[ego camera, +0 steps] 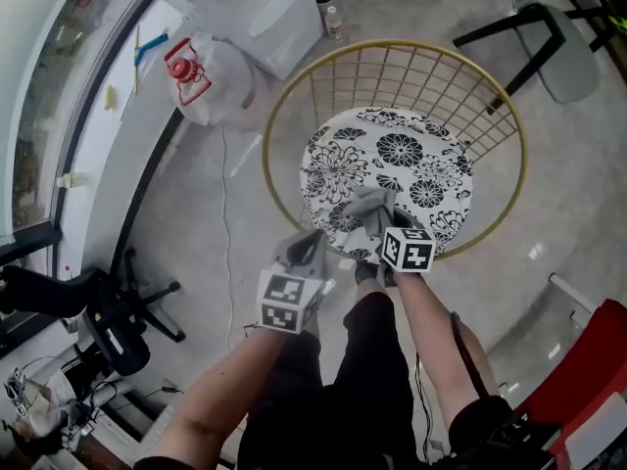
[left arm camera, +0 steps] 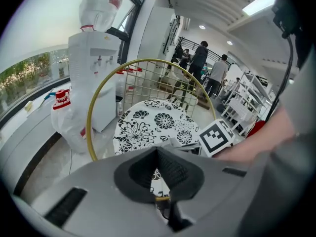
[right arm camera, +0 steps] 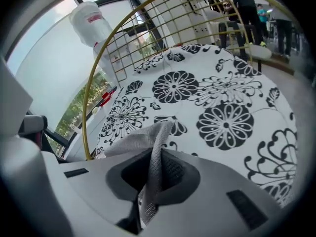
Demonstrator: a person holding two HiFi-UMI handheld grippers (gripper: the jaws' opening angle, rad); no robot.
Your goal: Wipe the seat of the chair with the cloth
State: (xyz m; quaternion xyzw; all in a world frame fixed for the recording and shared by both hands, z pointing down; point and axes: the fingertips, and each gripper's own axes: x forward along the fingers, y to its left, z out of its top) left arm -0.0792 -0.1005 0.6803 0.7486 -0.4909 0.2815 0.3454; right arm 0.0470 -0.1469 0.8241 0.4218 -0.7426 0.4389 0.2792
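The chair has a round gold wire frame (ego camera: 294,76) and a black-and-white flowered seat cushion (ego camera: 411,155). A grey cloth (ego camera: 368,208) lies on the cushion's near edge, and my right gripper (ego camera: 380,221) is shut on it. In the right gripper view the cloth (right arm camera: 140,141) rises folded from between the jaws, above the cushion (right arm camera: 222,98). My left gripper (ego camera: 312,240) hovers just left of it, off the seat's front rim, jaws shut on nothing. In the left gripper view, the gripper (left arm camera: 157,153) faces the cushion (left arm camera: 148,125) and the right gripper's marker cube (left arm camera: 216,137).
A white water dispenser (ego camera: 265,8) and a white plastic bag with red print (ego camera: 211,76) stand behind the chair on the left. A black office chair (ego camera: 118,311) is at lower left, a grey chair (ego camera: 558,37) at top right. Several people stand far off (left arm camera: 202,63).
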